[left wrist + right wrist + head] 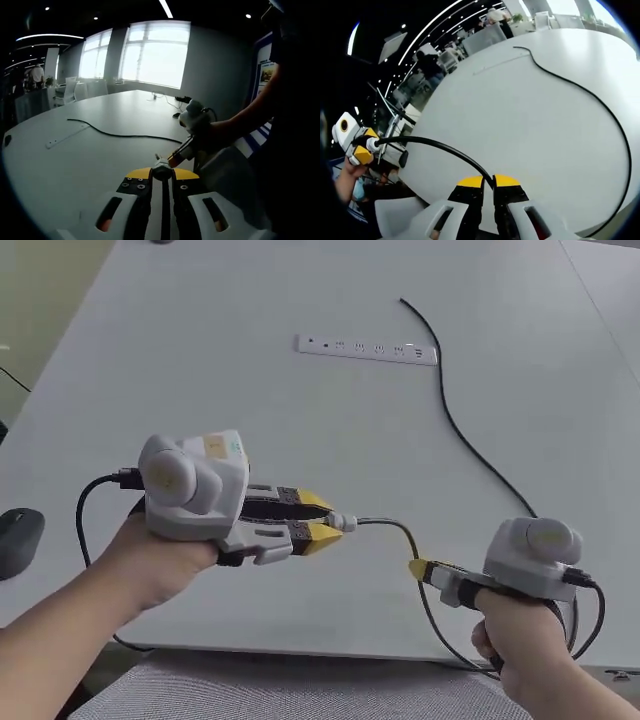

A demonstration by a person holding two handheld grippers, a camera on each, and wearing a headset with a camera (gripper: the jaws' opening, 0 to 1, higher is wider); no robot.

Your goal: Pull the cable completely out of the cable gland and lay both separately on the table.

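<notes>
My left gripper point(328, 522) is shut on a small white cable gland point(343, 522), held above the table's near edge; in the left gripper view the gland point(161, 165) sits pinched between the yellow-tipped fingers. A thin dark cable point(398, 530) leaves the gland and curves down to my right gripper point(420, 568), which is shut on it. In the right gripper view the cable point(437, 146) arcs from my closed right gripper point(488, 181) to the gland point(370, 144) in the other gripper. The cable is still inside the gland.
A white power strip point(366, 349) lies at the far middle of the grey table point(250, 390), with its black cord point(470, 440) running toward the near right edge. A dark mouse point(18, 538) sits at the left edge.
</notes>
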